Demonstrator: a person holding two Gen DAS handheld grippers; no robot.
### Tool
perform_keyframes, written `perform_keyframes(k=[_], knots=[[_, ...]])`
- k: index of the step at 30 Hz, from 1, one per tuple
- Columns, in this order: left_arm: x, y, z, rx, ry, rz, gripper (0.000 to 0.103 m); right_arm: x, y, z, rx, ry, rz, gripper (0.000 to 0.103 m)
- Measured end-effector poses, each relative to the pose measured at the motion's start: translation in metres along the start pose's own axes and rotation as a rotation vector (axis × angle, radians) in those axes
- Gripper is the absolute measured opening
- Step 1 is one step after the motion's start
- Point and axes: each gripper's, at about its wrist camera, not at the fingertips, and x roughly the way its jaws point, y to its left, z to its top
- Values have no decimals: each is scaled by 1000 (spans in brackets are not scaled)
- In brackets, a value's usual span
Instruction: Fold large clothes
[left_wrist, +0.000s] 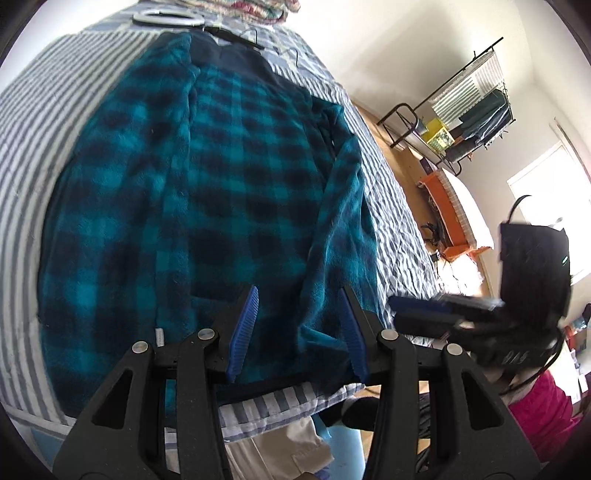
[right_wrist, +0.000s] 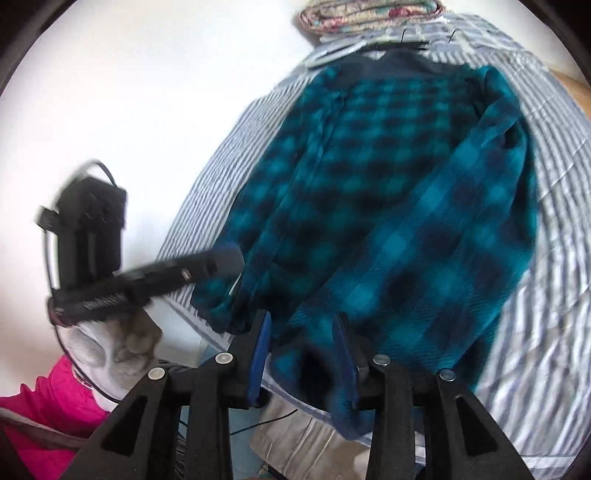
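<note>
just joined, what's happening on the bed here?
A person is folding a teal and black plaid fleece shirt laid flat on a blue and white striped bedspread, collar toward the far end. The right sleeve is already folded across the body. The left hand-held gripper hangs open over the near hem. The right hand-held gripper is at the sleeve's end by the near hem; its jaws stand apart with fabric between them, not pinched.

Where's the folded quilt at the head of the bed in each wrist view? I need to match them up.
Left wrist: folded quilt at the top edge, centre, mostly cropped.
Right wrist: quilt at the top edge, right of centre.
Shared landmark: the plaid jacket's dark collar just below it.
</note>
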Motion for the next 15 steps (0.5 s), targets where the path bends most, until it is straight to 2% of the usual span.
perform_keyframes(k=[3,5,10,15], knots=[[14,0,-4,-21,60,-26,46,-25,-20,15,20,-38,-46,39],[23,3,-8,-43,83,-24,53,-38,-37,27,52,-57,-70,39],[38,8,-12,-74,107,-2,53,-60,-85,61,129,-120,-136,40],[50,10,-9,-65,120,14,53,-58,-131,99,202,-156,-177,40]])
